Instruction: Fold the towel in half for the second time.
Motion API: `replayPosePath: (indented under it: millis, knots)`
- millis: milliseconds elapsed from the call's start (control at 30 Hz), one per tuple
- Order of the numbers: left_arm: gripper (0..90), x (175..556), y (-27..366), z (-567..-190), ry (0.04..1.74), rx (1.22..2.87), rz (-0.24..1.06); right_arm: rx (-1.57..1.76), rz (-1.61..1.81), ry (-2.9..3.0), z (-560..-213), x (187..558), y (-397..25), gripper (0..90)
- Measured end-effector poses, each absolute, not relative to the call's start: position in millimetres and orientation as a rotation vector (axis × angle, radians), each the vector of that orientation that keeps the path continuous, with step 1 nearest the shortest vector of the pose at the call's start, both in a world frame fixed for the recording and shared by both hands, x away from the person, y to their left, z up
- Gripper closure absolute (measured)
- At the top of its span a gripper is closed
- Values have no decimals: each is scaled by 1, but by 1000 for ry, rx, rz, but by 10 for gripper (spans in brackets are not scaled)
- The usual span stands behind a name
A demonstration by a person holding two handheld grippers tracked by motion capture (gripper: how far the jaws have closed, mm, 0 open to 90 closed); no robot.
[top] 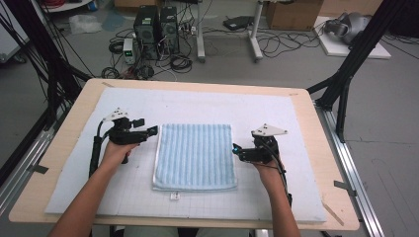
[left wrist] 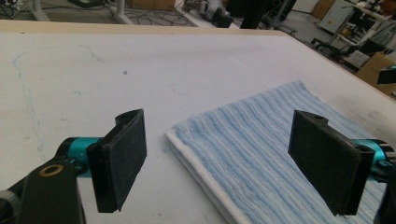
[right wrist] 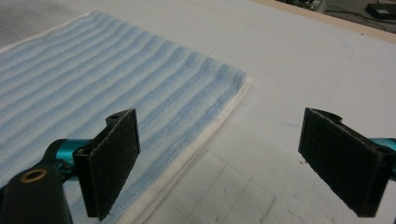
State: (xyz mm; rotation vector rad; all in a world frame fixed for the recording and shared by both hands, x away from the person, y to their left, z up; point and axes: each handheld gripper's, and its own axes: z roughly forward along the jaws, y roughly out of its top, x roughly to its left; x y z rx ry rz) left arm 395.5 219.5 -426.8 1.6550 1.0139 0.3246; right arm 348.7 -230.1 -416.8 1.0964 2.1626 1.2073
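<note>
1. A small white tag [top: 174, 196] lies in the lower centre of the frame, just below the towel's near edge.
2. The folded blue striped towel [top: 194, 156] lies flat at mid-frame on the white mat [top: 306, 148].
3. The left gripper [top: 150, 131], left of centre, hovers at the towel's upper left corner, jaws spread wide.
4. The right gripper [top: 236, 148], right of centre, sits at the towel's right edge, jaws also wide apart, holding nothing.

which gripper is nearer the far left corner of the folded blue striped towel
Left. The left gripper sits right beside that corner of the folded blue striped towel; the right gripper is at the towel's opposite edge.
</note>
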Motion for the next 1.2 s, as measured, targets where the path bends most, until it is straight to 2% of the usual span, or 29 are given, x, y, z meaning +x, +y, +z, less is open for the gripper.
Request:
replayPosePath:
  millis: [267, 700, 1000, 1100, 1200]
  knots:
    - [251, 419, 202, -427, 1068, 1713, 363, 1116, 1222, 2152, -418, 349, -236, 119]
    - [381, 442, 188, -451, 1117, 1869, 385, 1136, 1220, 2163, -421, 350, -237, 119]
    - [538, 441, 176, -451, 1051, 1986, 406, 1133, 1209, 2176, -423, 351, -235, 119]
    - [558, 441, 176, -451, 1060, 1980, 406, 1131, 1210, 2176, -422, 351, -235, 119]
    - [625, 440, 176, -451, 1050, 1986, 405, 1142, 1208, 2182, -423, 351, -235, 119]
